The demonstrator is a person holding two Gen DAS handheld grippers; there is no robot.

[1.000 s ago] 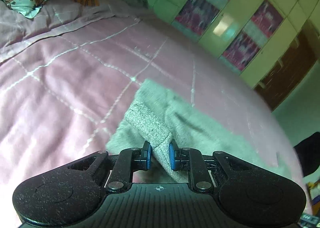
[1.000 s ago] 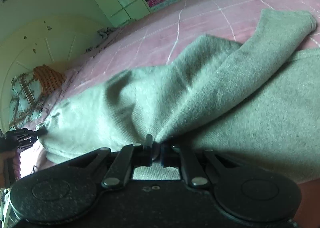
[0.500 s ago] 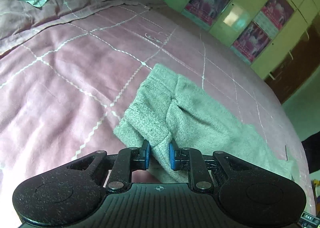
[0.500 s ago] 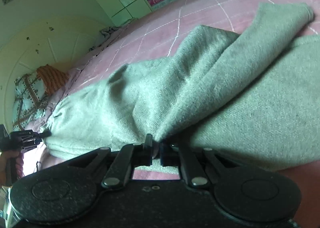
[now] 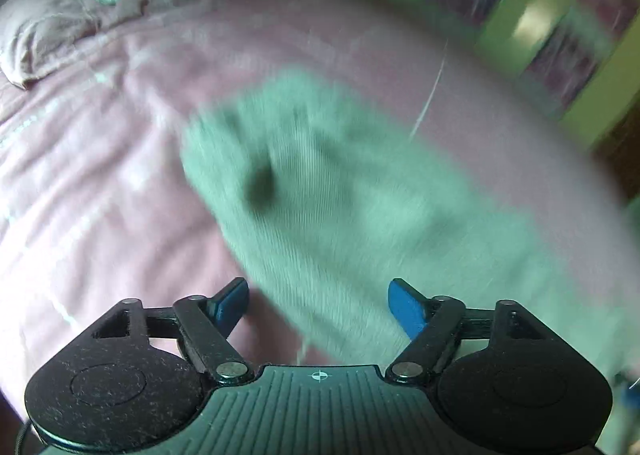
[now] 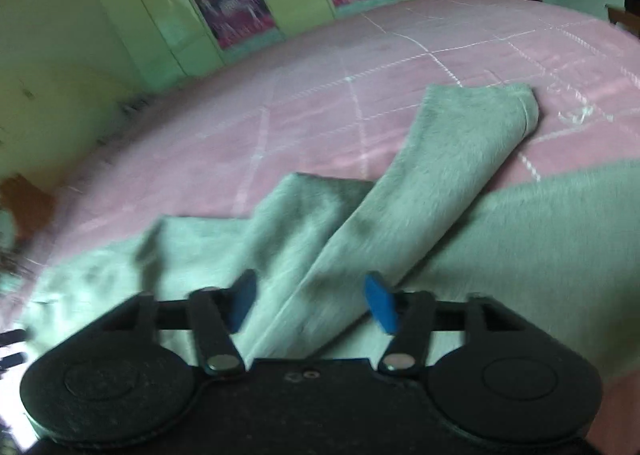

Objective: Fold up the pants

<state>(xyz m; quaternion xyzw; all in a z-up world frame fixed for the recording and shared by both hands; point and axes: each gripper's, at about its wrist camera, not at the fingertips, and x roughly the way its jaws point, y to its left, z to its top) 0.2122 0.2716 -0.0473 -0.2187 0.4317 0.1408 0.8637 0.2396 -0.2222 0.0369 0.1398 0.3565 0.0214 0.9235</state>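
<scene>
Both tongs have just sprung apart: left gripper (image 5: 318, 301) and right gripper (image 6: 310, 301) gape, pads clear of the grey pants (image 6: 460, 159), now dropped mid-frame on the pink bedspread (image 6: 320, 67); this fold looks laid.

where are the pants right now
The grey pants lie on the pink bedspread, just ahead of both open tongs; in the right wrist view one leg runs up toward the right.

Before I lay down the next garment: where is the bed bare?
Bare pink bedspread runs between the grey pants and the wardrobe doors. The left view, blurred, shows more between the pants and the pillows. The near edge is crowded: pants under both open grippers.
</scene>
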